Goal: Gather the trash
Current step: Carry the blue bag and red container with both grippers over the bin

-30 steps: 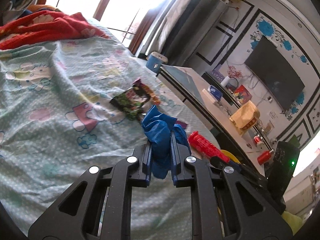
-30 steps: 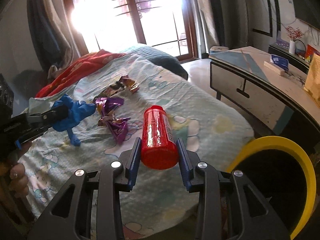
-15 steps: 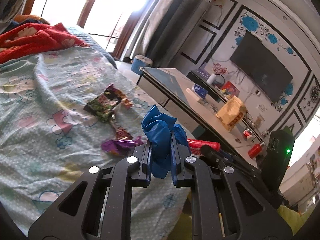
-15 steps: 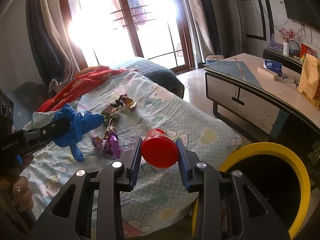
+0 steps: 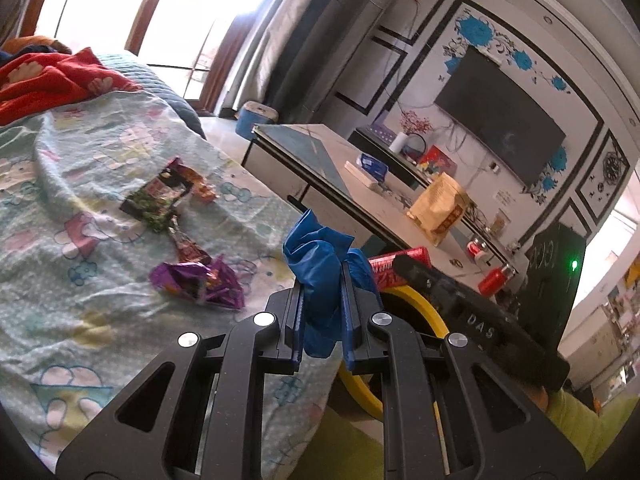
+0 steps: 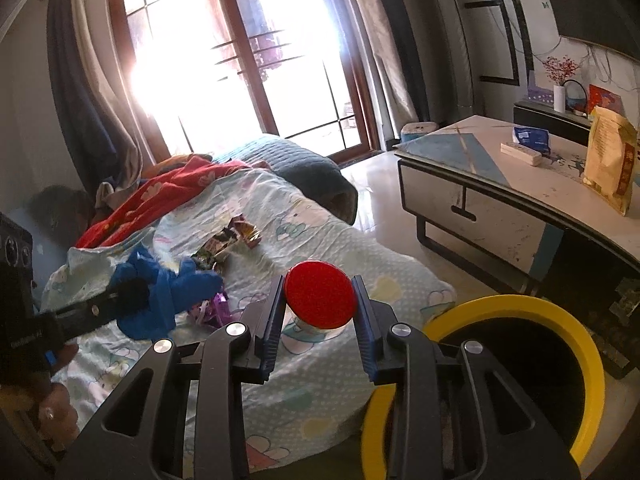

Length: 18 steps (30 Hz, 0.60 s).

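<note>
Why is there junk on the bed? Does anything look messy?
Yes. Crumpled snack wrappers lie loose on the bed sheet: a purple wrapper and a green wrapper further up. Wrappers don't belong on a bed. Nothing looks spilled or broken.

1. Glove (image 5: 320, 280): solid blue.
2. Can (image 6: 320, 294): red, with white lettering on its side.
3. Bin (image 6: 516, 308): yellow rim, black inside.
4. Bed sheet (image 5: 80, 184): pale green with white dots and pink, blue and yellow cartoon figures.
5. Blanket (image 5: 48, 80), far left: red with white flowers.
6. Near wrapper (image 5: 200, 282): purple.
7. Far wrapper (image 5: 158, 200): green and black.
8. Grippers (image 5: 320, 320) (image 6: 320, 320): black bodies, blue pads.
9. Wall (image 5: 480, 36), right: white with blue flowers and black frames.
</note>
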Tool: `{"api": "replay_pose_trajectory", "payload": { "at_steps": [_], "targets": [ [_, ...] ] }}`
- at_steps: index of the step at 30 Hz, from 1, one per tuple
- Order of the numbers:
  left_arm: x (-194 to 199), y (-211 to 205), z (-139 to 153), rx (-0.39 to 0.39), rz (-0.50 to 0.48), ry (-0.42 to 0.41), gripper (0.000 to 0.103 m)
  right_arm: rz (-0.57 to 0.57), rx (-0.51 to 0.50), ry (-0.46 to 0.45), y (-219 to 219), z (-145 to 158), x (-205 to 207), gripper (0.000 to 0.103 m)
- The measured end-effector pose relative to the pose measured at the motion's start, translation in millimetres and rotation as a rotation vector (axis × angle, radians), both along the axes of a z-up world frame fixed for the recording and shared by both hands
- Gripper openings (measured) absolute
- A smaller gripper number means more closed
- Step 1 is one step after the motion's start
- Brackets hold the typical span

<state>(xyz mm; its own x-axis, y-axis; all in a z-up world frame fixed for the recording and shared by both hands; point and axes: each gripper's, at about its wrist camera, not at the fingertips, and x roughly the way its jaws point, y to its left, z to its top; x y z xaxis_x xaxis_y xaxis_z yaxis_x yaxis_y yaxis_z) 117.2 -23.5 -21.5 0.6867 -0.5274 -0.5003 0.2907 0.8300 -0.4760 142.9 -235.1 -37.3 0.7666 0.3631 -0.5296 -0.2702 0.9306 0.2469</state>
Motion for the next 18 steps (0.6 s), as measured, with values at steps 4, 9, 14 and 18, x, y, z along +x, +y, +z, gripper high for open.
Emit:
{"api": "replay_pose_trajectory", "payload": {
  "at_steps": [4,9,14,18],
  "targets": [
    [-1,-13,-1,0.010,-0.027,0.001,0.009,-0.020,0.004,-0.009,-12,4,-3,0.031],
    [-2,-30,-1,0.022,-0.062,-0.005,0.009,-0.049,0.007,-0.017,-28,8,-6,0.031],
    [-4,-50,-2,0.039,-0.104,-0.014,0.009,-0.083,0.010,-0.019,-47,11,-11,0.031],
    [-5,-62,-3,0.048,-0.133,-0.017,0.009,-0.108,0.008,-0.018,-60,12,-14,0.031]
  ]
}}
